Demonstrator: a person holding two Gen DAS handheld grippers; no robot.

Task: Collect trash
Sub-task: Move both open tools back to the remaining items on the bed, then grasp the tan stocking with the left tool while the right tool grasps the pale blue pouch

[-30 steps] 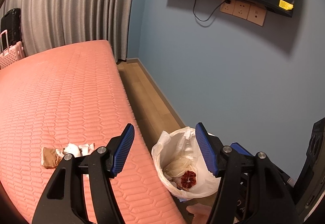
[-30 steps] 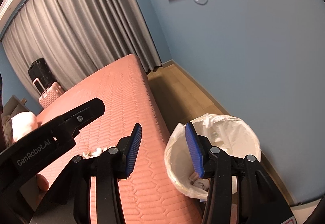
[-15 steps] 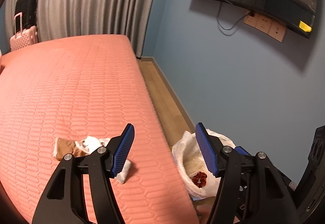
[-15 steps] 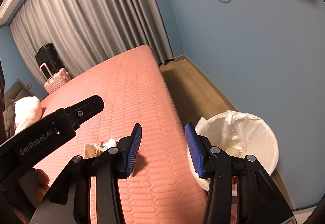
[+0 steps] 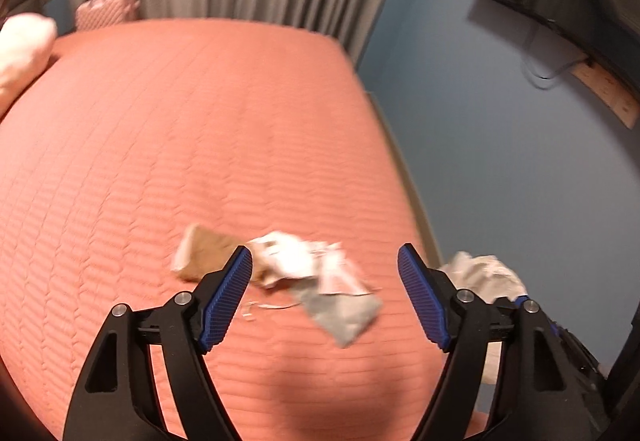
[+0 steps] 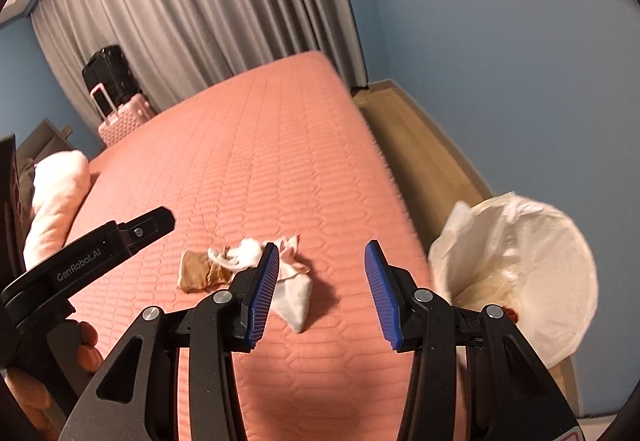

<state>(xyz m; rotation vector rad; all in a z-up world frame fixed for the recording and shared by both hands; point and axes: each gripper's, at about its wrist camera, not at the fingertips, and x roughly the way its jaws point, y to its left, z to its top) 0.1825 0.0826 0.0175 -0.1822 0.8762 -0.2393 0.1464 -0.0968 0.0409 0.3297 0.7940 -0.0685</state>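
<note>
Pink bed [image 5: 168, 161]: left hand-held gripper [image 5: 325, 273] jaws just widened, empty above trash pile [image 5: 304, 269]; right hand-held gripper [image 6: 321, 270] apart, empty.

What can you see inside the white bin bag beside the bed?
Inside the bin bag: pale crumpled waste and a small red scrap. The right hand-held gripper covers the bottom.

A salmon quilted bed [image 5: 200, 145] carries crumpled white tissues [image 5: 296, 261], a brown wrapper [image 5: 204, 253] and a grey packet [image 5: 344, 313], just ahead of the left gripper [image 5: 325, 299].
</note>
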